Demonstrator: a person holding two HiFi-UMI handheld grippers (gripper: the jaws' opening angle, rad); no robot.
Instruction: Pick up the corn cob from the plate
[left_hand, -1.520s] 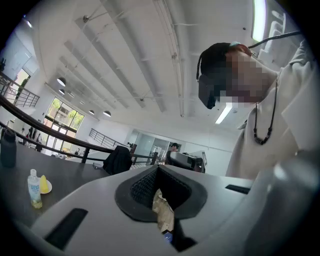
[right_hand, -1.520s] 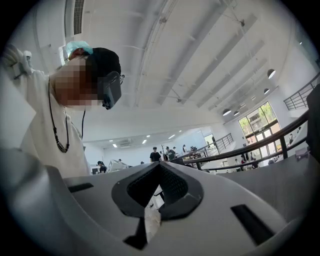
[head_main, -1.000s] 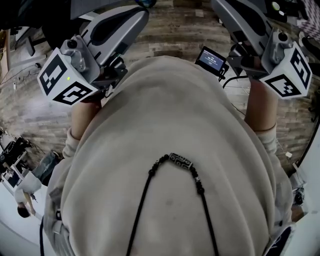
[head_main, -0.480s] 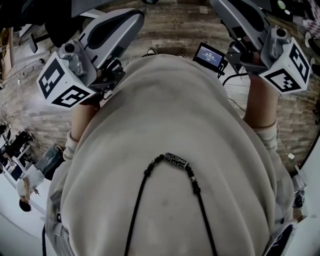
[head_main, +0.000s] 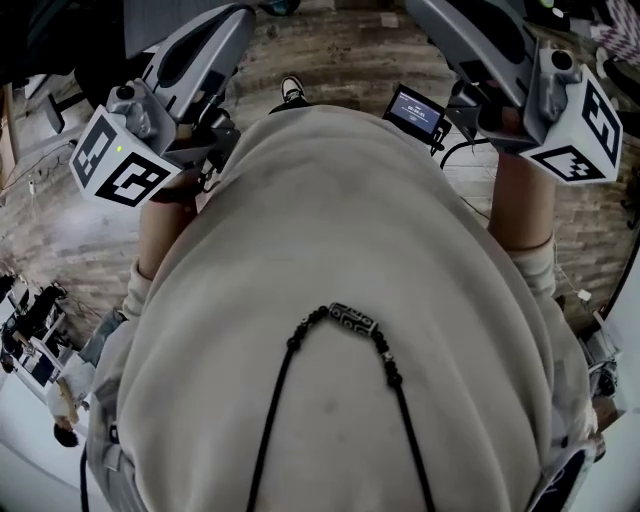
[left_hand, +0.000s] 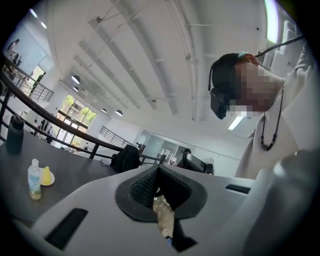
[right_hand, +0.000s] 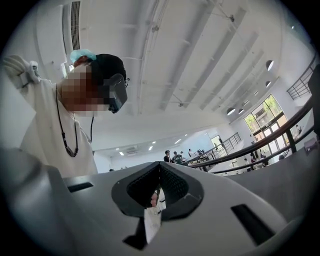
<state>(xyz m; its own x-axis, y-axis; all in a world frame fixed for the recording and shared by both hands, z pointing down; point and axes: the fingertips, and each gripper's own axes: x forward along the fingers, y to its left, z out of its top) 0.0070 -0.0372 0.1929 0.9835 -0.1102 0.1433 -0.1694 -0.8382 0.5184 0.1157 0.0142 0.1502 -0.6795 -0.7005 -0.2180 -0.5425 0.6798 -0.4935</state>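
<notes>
both the left gripper and the right gripper are closed on nothing, pointing at the ceiling, well apart from the corn cob on its plate on the bench.

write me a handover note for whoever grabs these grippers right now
Left gripper: shut, empty, held up, pointing toward the ceiling.
Right gripper: shut, empty, held up too.
Corn cob lies on its plate on the dark table, beside a clear bottle, far from both grippers.
Done: nothing yet.
Left: approach the table, open a gripper, grasp the cob, lift.
</notes>
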